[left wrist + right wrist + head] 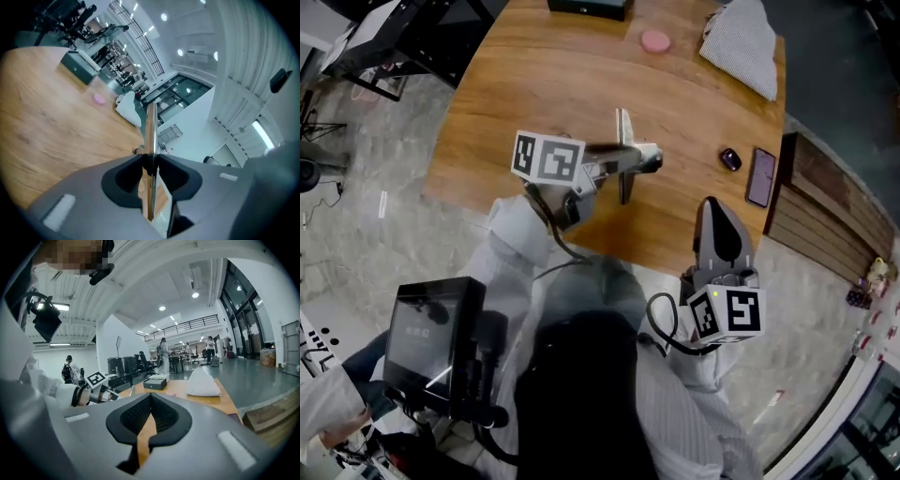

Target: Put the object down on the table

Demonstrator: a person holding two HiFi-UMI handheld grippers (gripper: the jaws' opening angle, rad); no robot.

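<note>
My left gripper [643,161] reaches over the near part of the wooden table [516,84], shut on a thin flat metal piece [622,127] that stands on edge above the top. In the left gripper view the metal piece [150,126] runs edge-on between the jaws of the left gripper [151,161], and the dark pads press it from both sides. My right gripper [713,203] hangs at the table's near edge, to the right of the left one, with its jaws together and nothing in them. In its own view the right gripper [144,437] shows only wood past the tips.
On the table's far part lie a pink round thing [654,40], a striped white cloth [741,47] and a dark box [586,7]. A phone [760,175] and a small dark object [729,158] lie at the right edge. A slatted wooden bench [825,211] stands beyond it.
</note>
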